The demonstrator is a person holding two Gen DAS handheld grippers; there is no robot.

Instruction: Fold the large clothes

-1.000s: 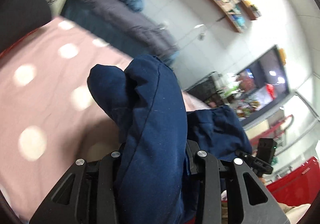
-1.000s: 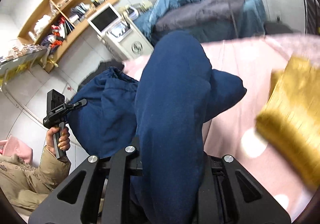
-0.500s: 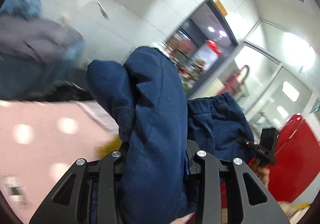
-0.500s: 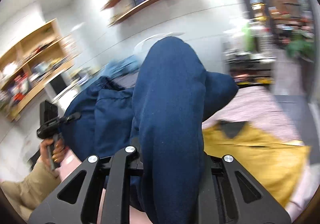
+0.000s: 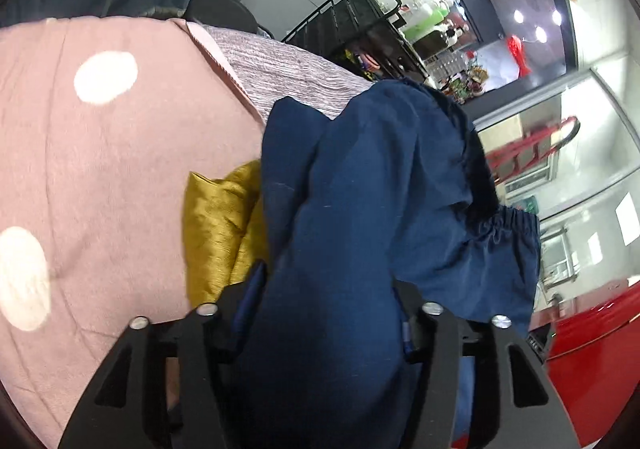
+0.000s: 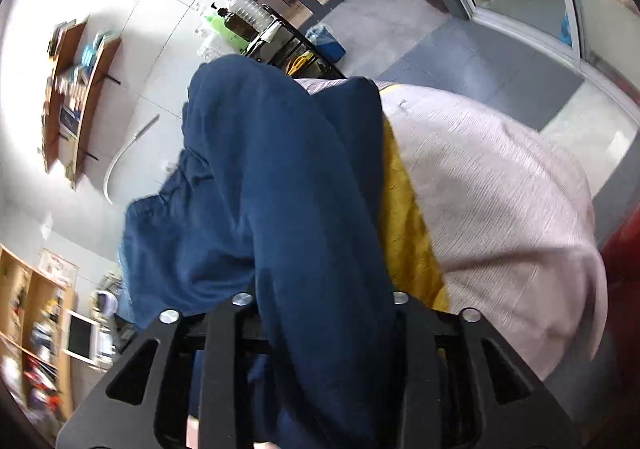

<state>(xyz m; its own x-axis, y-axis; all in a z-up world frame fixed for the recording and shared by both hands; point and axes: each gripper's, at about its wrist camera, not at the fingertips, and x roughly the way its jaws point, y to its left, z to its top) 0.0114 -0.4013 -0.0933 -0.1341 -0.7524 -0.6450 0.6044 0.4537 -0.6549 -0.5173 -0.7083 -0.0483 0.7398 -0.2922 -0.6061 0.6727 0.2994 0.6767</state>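
A large navy blue garment point(image 5: 360, 209) with an elastic gathered band hangs between both grippers, held up off the bed. My left gripper point(image 5: 324, 313) is shut on a bunched part of it; the cloth spills over the jaws and hides the fingertips. My right gripper point(image 6: 320, 313) is shut on another bunched part of the same garment point(image 6: 288, 177), fingertips also hidden. A mustard-yellow garment point(image 5: 216, 233) lies on the bed right under the blue one; it also shows in the right wrist view point(image 6: 404, 225).
The bed has a pink blanket with white dots point(image 5: 100, 153) and a pale ribbed cover point(image 6: 500, 201). A black wire rack point(image 5: 360, 25) stands beyond the bed. Red furniture point(image 5: 592, 345) is at the right. Wooden shelves point(image 6: 76, 97) hang on the wall.
Both grippers have swung around with the blue garment still held; the views have turned from the walls and shelves to the bed end, and the yellow garment now lies just below.
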